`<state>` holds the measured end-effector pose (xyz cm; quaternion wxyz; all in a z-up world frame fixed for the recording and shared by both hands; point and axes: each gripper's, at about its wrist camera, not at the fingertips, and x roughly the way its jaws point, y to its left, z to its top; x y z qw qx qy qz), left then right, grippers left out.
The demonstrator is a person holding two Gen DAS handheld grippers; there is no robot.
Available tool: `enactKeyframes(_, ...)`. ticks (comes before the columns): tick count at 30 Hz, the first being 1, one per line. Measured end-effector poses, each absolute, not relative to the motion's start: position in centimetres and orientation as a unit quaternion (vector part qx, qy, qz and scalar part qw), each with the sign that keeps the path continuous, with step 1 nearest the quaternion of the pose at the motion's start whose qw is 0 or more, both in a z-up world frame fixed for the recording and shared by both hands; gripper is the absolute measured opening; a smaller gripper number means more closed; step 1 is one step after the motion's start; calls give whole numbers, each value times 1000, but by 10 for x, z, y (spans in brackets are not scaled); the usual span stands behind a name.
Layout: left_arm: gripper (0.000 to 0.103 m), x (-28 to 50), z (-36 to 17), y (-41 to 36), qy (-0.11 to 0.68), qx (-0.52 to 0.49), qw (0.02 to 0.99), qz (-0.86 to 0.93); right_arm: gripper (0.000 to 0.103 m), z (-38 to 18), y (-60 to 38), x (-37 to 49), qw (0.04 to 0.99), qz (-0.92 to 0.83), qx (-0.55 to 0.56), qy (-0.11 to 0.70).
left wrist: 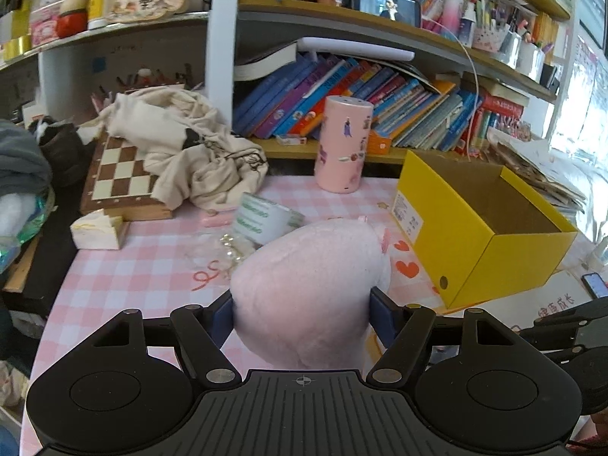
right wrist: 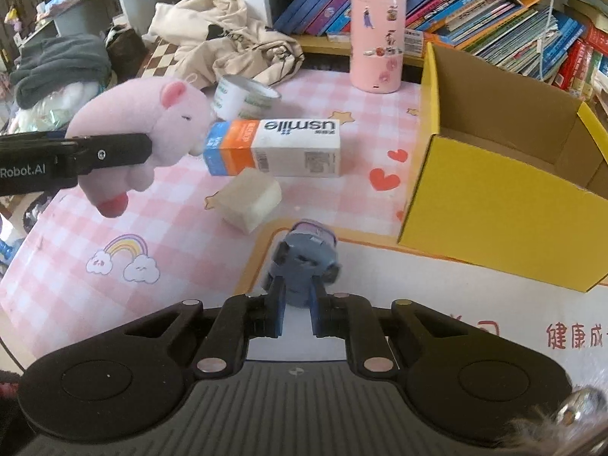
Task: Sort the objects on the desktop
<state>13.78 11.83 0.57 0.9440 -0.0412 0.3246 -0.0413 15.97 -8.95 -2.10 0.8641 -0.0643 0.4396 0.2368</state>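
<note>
My left gripper is shut on a pink plush pig and holds it above the pink checked table. The pig also shows in the right wrist view at the left, clamped by the left gripper. My right gripper is shut on a small grey-blue toy just above the white mat. An open yellow box stands to the right, and it also shows in the right wrist view, empty inside as far as I see.
A usmile carton, a beige block, a tape roll and a pink cylinder lie on the table. A chessboard, cloth and bookshelves are behind. A phone lies at the right edge.
</note>
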Motion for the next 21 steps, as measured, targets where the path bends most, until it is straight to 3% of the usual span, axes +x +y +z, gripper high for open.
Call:
enactKeyframes(8,71,129,0,129,331,-44,942,-39,15,-27,-82,155,863,216,-69,452)
enactKeyframes(13,71,128,-5,131,337,-45,939,-45,46,-33,-87,160,866,181,-63,461)
enactKeyframes(15,71,129,-7,132,339,-46,939,-46,53,-35,-88,163,867,174,-61,463)
enactKeyframes(21,72,135,-9,135,343,-46,937,-42,62,-40,-84,178,869,167,-61,462)
